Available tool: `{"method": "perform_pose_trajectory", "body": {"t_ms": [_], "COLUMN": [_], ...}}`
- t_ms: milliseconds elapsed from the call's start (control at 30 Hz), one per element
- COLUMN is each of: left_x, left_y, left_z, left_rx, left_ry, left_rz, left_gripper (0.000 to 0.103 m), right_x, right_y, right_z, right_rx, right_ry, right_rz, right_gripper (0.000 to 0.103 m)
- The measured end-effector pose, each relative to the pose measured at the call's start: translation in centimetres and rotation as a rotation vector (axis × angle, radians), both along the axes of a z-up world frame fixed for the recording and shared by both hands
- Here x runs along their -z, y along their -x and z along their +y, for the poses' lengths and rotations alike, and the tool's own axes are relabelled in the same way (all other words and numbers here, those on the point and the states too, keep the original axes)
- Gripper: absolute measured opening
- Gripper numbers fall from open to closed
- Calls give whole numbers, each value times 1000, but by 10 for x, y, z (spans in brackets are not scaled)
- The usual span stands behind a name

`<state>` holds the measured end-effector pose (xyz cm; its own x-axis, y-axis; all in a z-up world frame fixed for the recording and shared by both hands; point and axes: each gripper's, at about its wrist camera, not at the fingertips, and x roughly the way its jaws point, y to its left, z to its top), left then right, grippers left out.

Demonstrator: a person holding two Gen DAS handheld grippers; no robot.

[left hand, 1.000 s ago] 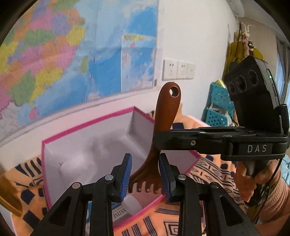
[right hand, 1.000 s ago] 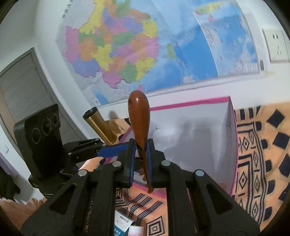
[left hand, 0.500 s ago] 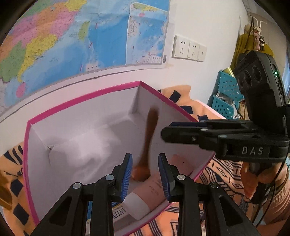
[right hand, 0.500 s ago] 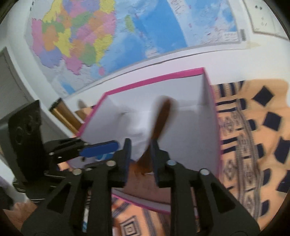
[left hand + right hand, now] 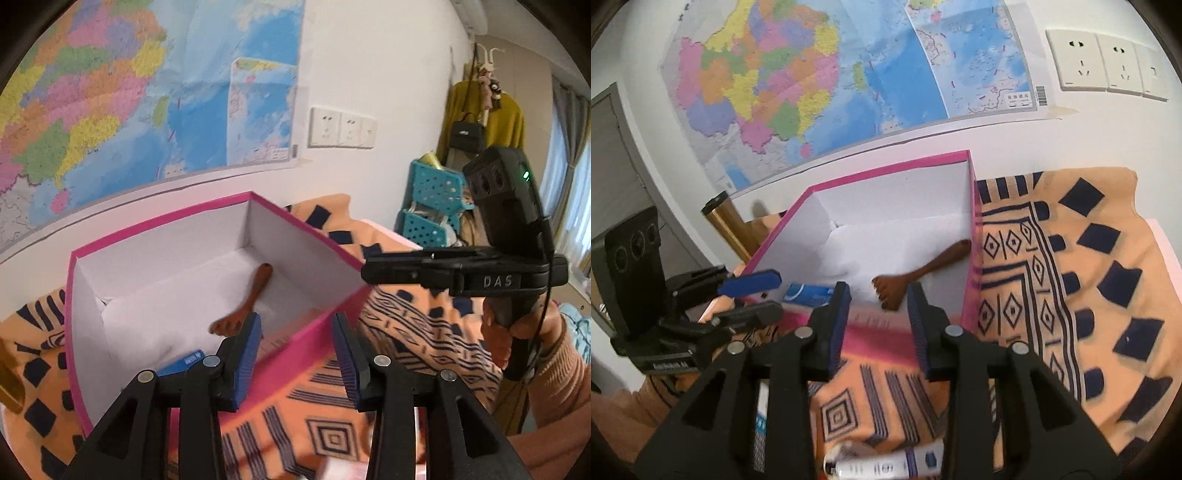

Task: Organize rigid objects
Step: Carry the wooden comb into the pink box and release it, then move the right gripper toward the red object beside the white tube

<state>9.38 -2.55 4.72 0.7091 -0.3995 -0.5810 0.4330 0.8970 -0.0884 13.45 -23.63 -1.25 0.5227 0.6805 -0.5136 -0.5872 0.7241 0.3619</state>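
Brown wooden scratcher [image 5: 246, 302] lying flat on the white floor of the pink-rimmed box [image 5: 306, 229], claw end toward the near wall, beside a blue packet [image 5: 809, 293]. Left hand-held gripper [image 5: 297, 352] poised level over the near box rim, fingers spread, nothing between them. Right hand-held gripper [image 5: 877, 314] likewise over the near rim, angled down into the box, fingers apart and empty. Box resting on an orange patterned cloth [image 5: 1071, 295] covering the bench; wall map [image 5: 831, 74] behind.

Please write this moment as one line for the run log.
left hand-held gripper: open, empty | right hand-held gripper: open, empty | wooden fork: lying inside pink box | blue pack: also in box
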Motion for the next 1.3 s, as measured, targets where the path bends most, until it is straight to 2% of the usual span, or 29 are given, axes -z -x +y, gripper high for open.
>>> {"method": "perform_pose_trajectory", "body": {"t_ms": [167,333,400,533,867,1100,1167,1233,1300], "left_x": [7,30,39,57,77,87,91,94,96], "left_y": [24,36,38,44,56,50,48,45,44], "left_z": [-10,-28,-35,-49,-60,-67,-67,-66,-66], "left_rx": [46,113,139,171,198,179,174,167,153], "left_ry": [18,14,14,-2,-1,-3,2,8,9], "left_rz": [17,90,123,177,240,282,296,313,324], "left_gripper": [44,45,49,49,50,49,43,42,36], "right_x": [24,55,64,78,89,92,93,95,98], "right_y": [25,37,39,43,54,58,58,58,56], "right_z": [-9,-20,-25,-34,-38,-42,-43,-45,-47], "right_rx": [-34,-27,-16,4,7,13,16,23,33], "right_ry": [52,71,71,70,58,51,48,46,44], "right_rz": [51,145,172,211,236,245,247,249,256], "right_gripper": [38,38,38,38,38,38,38,38,38]}}
